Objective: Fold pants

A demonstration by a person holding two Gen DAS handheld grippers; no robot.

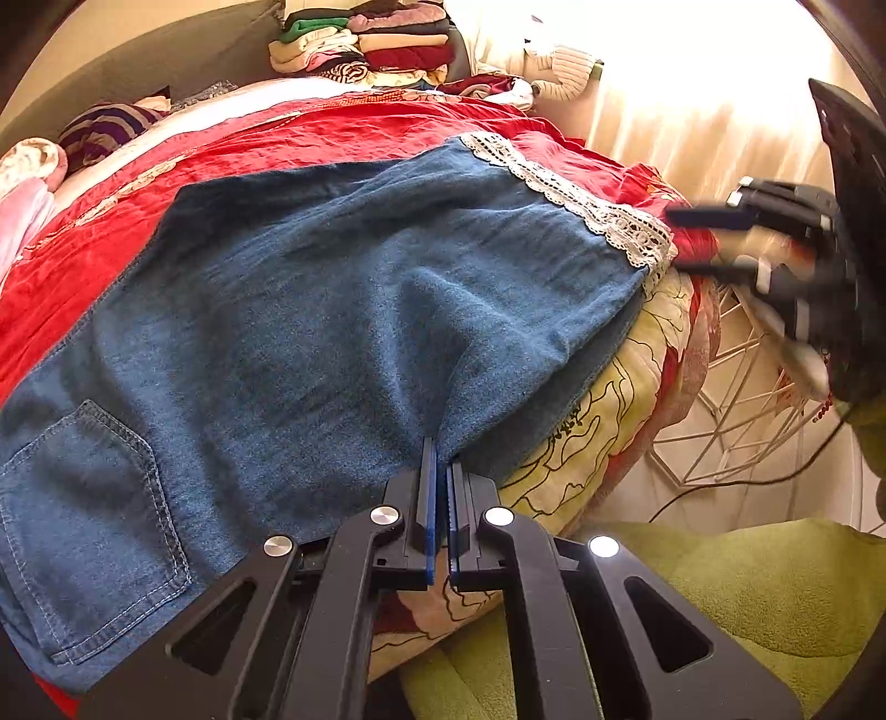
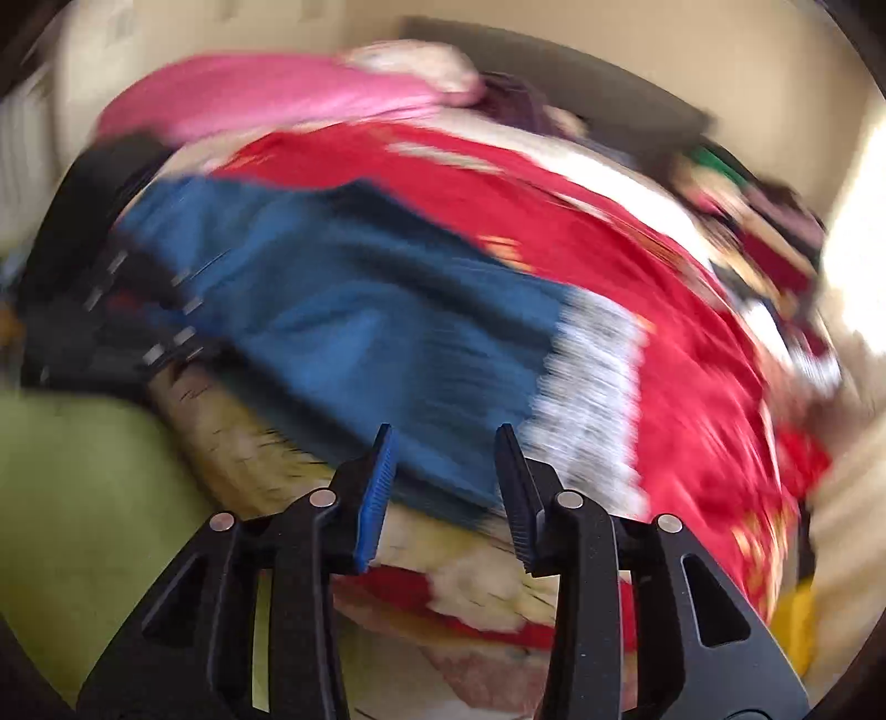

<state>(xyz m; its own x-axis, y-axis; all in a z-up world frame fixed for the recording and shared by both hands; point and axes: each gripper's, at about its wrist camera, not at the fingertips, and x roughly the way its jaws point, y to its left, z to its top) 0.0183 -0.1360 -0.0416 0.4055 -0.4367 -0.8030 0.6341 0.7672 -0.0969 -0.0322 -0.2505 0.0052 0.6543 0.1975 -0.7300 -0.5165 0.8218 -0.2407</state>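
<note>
Blue denim pants (image 1: 310,310) with a white lace hem (image 1: 587,210) lie spread on a red cover, a back pocket (image 1: 88,526) at the lower left. My left gripper (image 1: 441,459) is shut on the near edge of the pants. My right gripper (image 2: 446,437) is open and empty, close to the near edge of the pants (image 2: 354,310) by the lace hem (image 2: 592,382); that view is motion-blurred. In the left wrist view the right gripper (image 1: 714,243) hovers open just past the lace hem.
A red cover (image 1: 266,144) lies on the bed over a floral quilt (image 1: 603,410). Folded clothes (image 1: 376,44) are stacked at the far end. A white wire basket (image 1: 742,404) stands beside the bed. Green fabric (image 1: 720,587) is in front.
</note>
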